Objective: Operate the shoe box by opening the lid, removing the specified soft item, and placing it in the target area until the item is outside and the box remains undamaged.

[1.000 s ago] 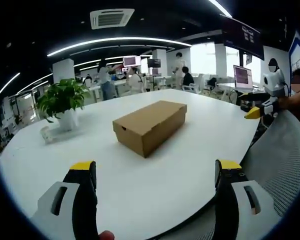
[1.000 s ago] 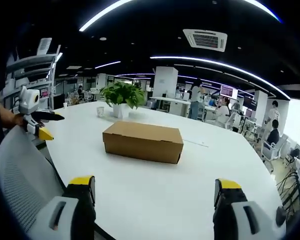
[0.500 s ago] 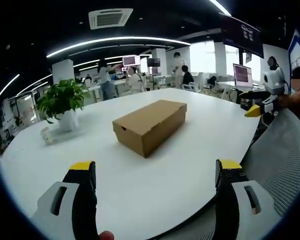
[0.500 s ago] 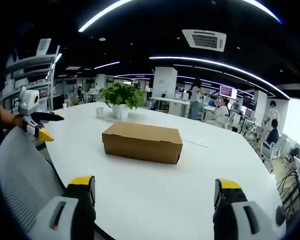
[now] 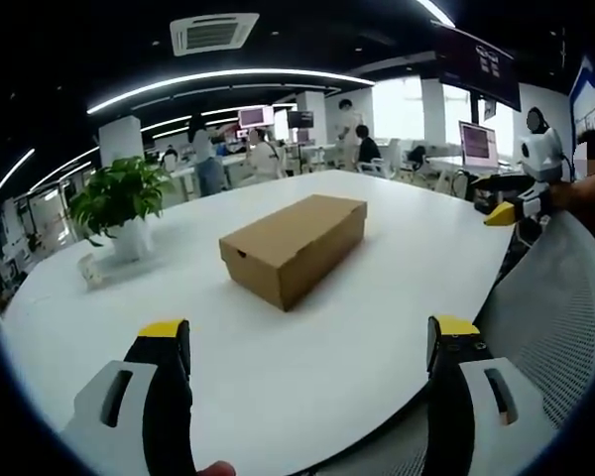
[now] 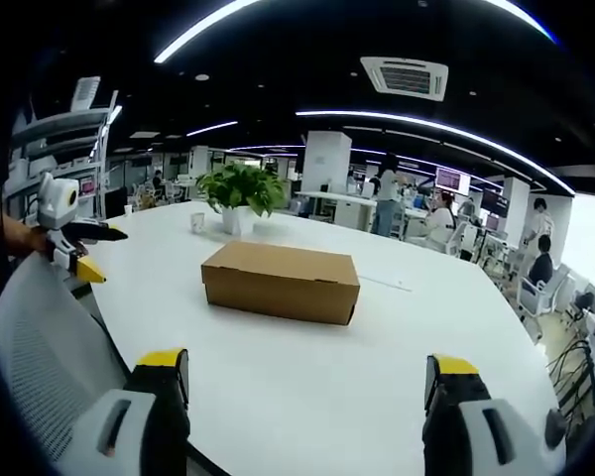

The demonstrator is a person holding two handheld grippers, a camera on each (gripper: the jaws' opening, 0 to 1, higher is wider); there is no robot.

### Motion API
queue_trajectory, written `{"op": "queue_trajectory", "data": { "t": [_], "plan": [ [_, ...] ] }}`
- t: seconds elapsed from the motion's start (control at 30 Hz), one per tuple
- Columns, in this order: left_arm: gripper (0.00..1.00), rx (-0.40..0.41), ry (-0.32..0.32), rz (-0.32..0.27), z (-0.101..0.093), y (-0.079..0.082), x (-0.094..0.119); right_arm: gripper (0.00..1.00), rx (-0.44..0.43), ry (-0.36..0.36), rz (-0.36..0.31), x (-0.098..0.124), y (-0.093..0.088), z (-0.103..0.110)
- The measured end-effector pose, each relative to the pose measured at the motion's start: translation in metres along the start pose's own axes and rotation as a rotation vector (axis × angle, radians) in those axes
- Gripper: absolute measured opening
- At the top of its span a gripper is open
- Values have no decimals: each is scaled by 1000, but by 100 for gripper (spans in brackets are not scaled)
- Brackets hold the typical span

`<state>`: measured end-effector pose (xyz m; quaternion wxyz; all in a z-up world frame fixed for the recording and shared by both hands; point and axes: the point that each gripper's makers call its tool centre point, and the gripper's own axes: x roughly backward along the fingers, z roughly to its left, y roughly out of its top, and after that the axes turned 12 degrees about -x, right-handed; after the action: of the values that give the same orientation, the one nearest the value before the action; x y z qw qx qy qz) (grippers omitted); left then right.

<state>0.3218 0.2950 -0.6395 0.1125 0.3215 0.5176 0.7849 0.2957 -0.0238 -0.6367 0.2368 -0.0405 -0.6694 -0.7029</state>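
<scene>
One brown cardboard shoe box (image 5: 292, 246) sat lid-closed near the middle of the white worktop (image 5: 307, 367); in the left gripper view its long axis ran diagonally, short end toward the camera and the far end pointing up-right; in the right gripper view the same shoe box (image 6: 281, 282) lay broadside, long axis running left to right across the worktop (image 6: 307, 387); one potted plant (image 5: 122, 203) stood behind it, well apart, with a small clear cup-like thing just beside the pot, too blurry to name; the left hand-held gripper (image 5: 311, 342) was released, jaws spread wide with nothing between them, short of the box; the right hand-held gripper (image 6: 309, 374) was the same, wide and empty; whatever's inside the box was hidden by the lid; a white mesh chair back (image 6: 45, 347) was cut off at the edge; a few people stood far back, too small to make out
</scene>
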Motion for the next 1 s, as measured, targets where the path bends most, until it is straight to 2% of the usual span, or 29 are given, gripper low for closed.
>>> {"op": "queue_trajectory", "data": {
  "t": [0.17, 0.47, 0.7, 1.0],
  "plan": [
    [99, -1, -1, 22, 3, -1, -1, 99, 15, 27, 7, -3, 6, 2],
    [98, 3, 15, 35, 15, 8, -9, 99, 48, 70, 24, -15, 14, 1],
    [98, 16, 40, 42, 24, 14, -19, 98, 71, 98, 46, -28, 14, -3],
    [97, 8, 31, 49, 26, 13, -37, 97, 92, 128, 60, -46, 18, -7]
  ]
}}
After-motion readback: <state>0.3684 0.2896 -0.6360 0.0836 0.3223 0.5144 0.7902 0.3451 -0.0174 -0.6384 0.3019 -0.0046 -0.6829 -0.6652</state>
